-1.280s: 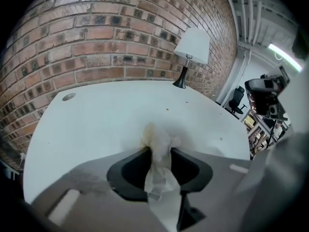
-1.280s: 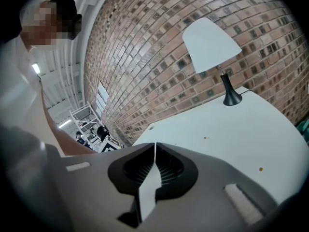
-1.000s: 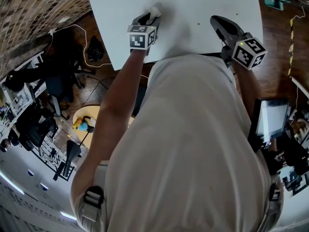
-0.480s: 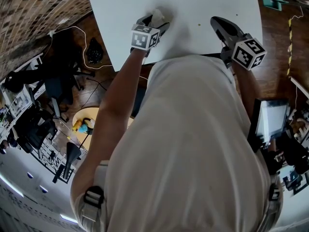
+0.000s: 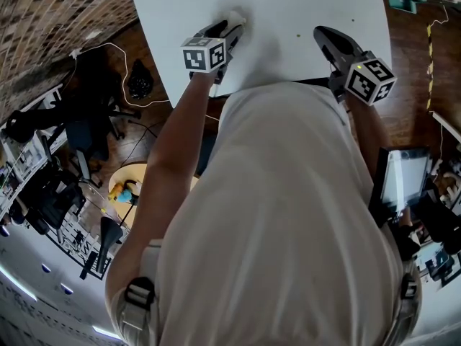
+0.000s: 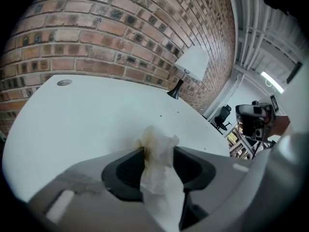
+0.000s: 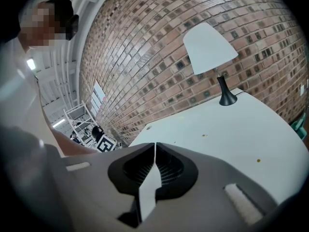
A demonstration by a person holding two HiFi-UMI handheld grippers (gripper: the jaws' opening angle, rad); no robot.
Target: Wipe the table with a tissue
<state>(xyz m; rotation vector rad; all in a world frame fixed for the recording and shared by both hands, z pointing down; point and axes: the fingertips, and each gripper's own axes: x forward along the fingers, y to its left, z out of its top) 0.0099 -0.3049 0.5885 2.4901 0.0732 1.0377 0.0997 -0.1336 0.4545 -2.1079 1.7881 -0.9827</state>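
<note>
White tissue [image 6: 159, 178] is sitting pinched in the left gripper [image 6: 158, 150], whose jaws have just been closing on it, over the table [image 5: 288, 6]; the right gripper [image 7: 154, 145] is hovering closed, empty

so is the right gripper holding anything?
No, the right gripper has its jaws closed together in its own view, with nothing between them.

Left tool [image 5: 230, 29] — jaws just closing round tissue [image 5: 235, 15] — on table [image 5: 310, 2].
</note>
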